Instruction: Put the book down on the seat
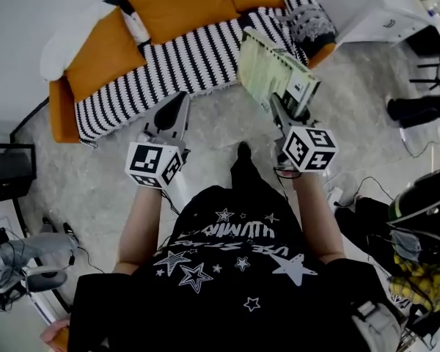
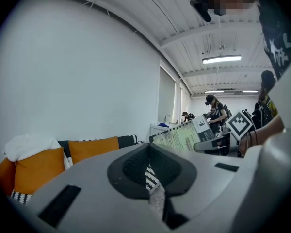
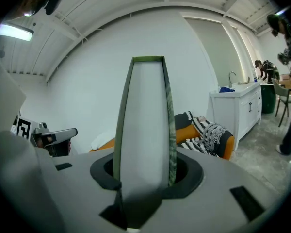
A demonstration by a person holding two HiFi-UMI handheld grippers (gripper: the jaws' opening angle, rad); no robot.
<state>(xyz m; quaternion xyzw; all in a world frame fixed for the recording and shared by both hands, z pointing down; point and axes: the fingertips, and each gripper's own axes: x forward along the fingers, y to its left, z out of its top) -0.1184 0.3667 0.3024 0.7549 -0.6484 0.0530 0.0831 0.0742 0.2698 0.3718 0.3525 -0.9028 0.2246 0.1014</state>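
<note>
Two grippers are raised in front of you, and only one carries anything. Your right gripper (image 1: 280, 105) is clenched on the book (image 1: 273, 72). Its own view shows the book end-on and upright between the jaws, white pages in the middle and a green cover against each pad. From the head view the book is tilted, pale green cover up. It hangs in the air before the right half of the seat (image 1: 198, 57), its far end over the seat's front edge and its near end over the floor (image 1: 95, 174). It is not lying on the seat.

Your left gripper (image 1: 178, 101) is closed with nothing in it. Its jaws meet, leaving only a thin slit through which a bit of the striped seat shows. It sits near the right gripper, level with it and aimed at the seat's front edge.

The seat is covered in black and white stripes. Two orange cushions (image 1: 183, 6) lean along its back, a white one (image 1: 70, 46) lies at the left end, and a grey patterned pillow (image 1: 312, 24) at the right end. A white cabinet (image 1: 367, 6) stands just beyond that end.
</note>
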